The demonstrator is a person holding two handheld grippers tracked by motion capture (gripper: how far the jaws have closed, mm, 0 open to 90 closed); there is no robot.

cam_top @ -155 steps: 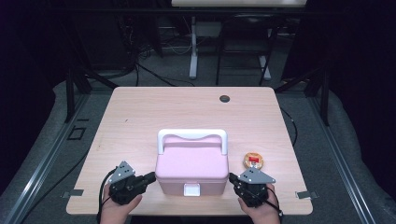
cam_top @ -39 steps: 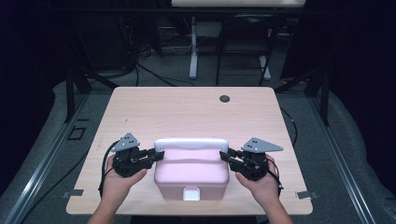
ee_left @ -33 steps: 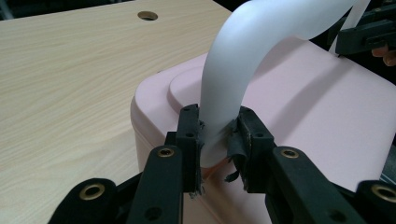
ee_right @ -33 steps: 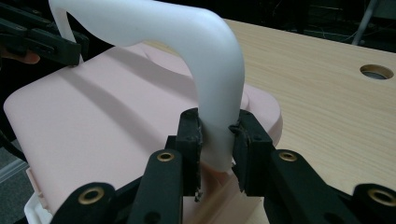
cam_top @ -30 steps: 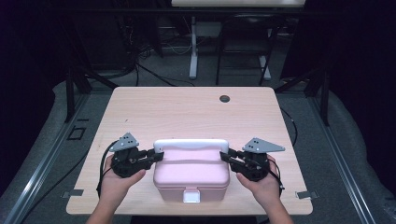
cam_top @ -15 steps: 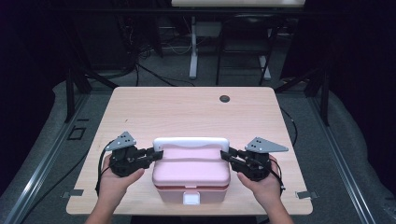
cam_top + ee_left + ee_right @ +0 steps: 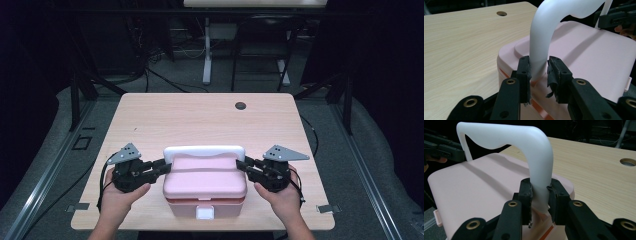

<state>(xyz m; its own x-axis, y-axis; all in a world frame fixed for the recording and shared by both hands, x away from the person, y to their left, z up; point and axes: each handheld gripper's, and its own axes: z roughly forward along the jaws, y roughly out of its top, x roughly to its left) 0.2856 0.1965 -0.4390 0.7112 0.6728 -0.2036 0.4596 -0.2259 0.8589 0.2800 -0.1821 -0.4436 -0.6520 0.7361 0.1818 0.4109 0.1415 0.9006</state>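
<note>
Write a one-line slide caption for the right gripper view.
Right gripper clamps one leg of the raised white plastic handle on the closed pink plastic box, standing on the light wooden table.

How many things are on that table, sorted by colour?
Pink: 1, the box, which has a white handle
Black: 2, the left gripper and the right gripper, each clamped on a leg of the handle
Total: 3

From my remote seat this looks like a lab recording bay, dim blacked-out surroundings, pale wood table [image 7: 200, 120] with cable grommet hole [image 7: 241, 105], loose cables [image 7: 165, 80] across grey floor, metal floor rails [image 7: 50, 170], desk legs [image 7: 206, 55] behind
</note>
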